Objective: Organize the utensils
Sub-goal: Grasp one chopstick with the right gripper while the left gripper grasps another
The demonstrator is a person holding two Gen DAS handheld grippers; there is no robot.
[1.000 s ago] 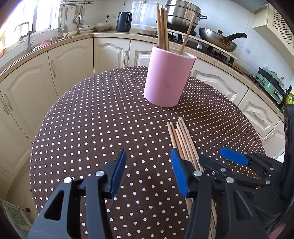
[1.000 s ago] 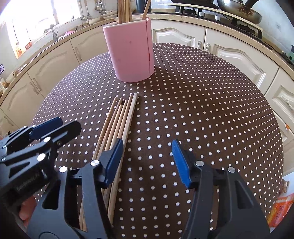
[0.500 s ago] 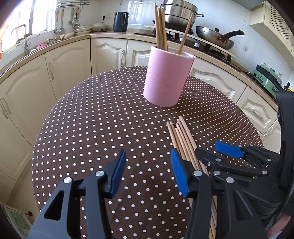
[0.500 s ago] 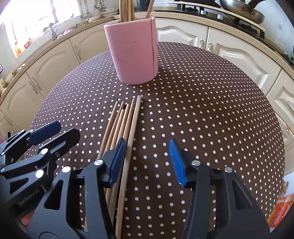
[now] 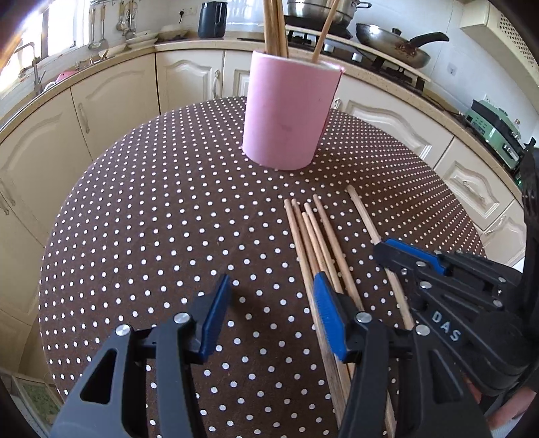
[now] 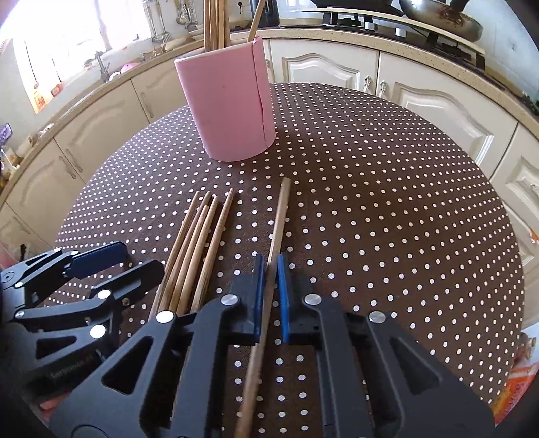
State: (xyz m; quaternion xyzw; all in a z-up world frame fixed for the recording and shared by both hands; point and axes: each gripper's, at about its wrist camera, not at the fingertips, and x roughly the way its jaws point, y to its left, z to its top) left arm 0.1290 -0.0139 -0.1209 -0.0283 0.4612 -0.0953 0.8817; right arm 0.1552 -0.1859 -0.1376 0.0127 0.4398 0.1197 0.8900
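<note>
A pink cylindrical holder (image 5: 286, 114) stands upright on the round polka-dot table (image 5: 151, 219) with several wooden chopsticks in it; it also shows in the right wrist view (image 6: 229, 107). Several loose chopsticks (image 6: 195, 242) lie side by side in front of it, also seen in the left wrist view (image 5: 313, 236). My right gripper (image 6: 269, 269) is shut on a single chopstick (image 6: 279, 215), set apart to the right of the bundle. My left gripper (image 5: 269, 303) is open and empty, just left of the bundle.
Cream kitchen cabinets and a counter curve around behind the table. A frying pan (image 5: 390, 37), a steel pot and a dark kettle (image 5: 210, 18) sit on the counter. The brown polka-dot tablecloth (image 6: 387, 202) stretches right of the chopsticks.
My right gripper has closed on one chopstick and drawn it to the right, away from the bundle. Both grippers have moved nearer to the pink holder. The left gripper stays open.
</note>
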